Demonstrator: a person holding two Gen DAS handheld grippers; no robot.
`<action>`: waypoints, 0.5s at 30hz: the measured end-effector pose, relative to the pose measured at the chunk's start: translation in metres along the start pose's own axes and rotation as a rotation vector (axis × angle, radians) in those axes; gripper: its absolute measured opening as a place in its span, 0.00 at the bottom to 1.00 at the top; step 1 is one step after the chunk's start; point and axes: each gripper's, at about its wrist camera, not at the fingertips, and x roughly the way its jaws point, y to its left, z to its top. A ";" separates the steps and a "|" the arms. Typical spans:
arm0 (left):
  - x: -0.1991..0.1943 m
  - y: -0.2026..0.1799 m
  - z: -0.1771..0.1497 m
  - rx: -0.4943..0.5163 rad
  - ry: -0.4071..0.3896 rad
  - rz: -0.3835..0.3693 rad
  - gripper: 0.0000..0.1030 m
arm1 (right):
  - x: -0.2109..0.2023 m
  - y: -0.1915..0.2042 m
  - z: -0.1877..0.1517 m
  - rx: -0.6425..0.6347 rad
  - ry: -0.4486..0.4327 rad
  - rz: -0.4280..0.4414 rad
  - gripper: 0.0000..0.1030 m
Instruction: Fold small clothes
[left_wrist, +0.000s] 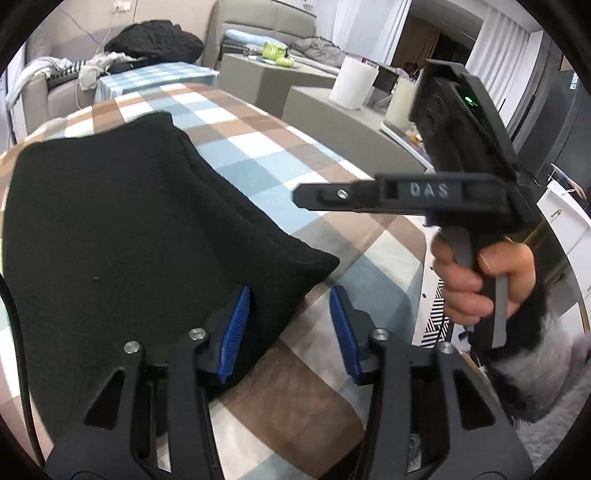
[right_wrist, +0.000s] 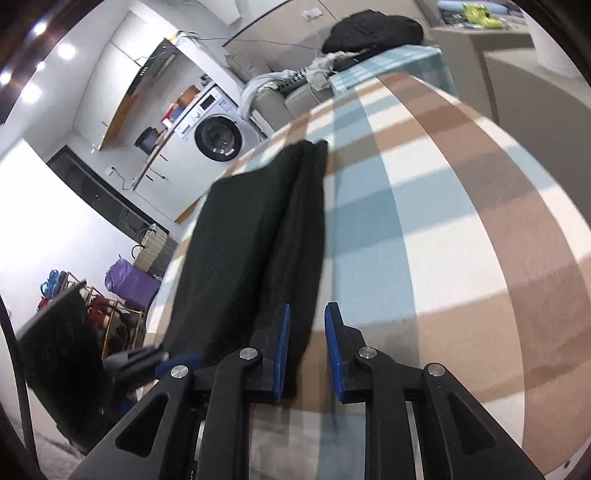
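Note:
A black knit garment (left_wrist: 122, 236) lies folded on the checked tablecloth (left_wrist: 258, 155). My left gripper (left_wrist: 290, 325) is open and empty, just above the garment's near right corner, with its left pad (left_wrist: 236, 332) over the cloth. My right gripper (left_wrist: 369, 195) shows in the left wrist view, held in a hand above the table to the right of the garment. In the right wrist view the garment (right_wrist: 251, 236) stretches away as a long folded strip. My right gripper (right_wrist: 306, 350) is open and empty at its near end, with the left pad (right_wrist: 282, 350) over the fabric.
Grey sofas (left_wrist: 266, 26) with dark clothes (left_wrist: 155, 40) stand behind the table. A low grey table (left_wrist: 332, 122) with a white cylinder (left_wrist: 352, 83) is to the right. A washing machine (right_wrist: 218, 129) and a shoe rack (right_wrist: 92, 306) stand to the left in the right wrist view.

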 end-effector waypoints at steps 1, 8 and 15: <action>-0.006 0.002 -0.001 -0.011 -0.016 0.017 0.42 | -0.001 0.003 0.004 -0.002 0.000 0.015 0.23; -0.054 0.058 -0.014 -0.186 -0.110 0.165 0.42 | 0.036 0.037 0.006 -0.049 0.101 0.143 0.34; -0.084 0.131 -0.049 -0.425 -0.125 0.330 0.42 | 0.034 0.055 -0.006 -0.226 0.083 -0.051 0.07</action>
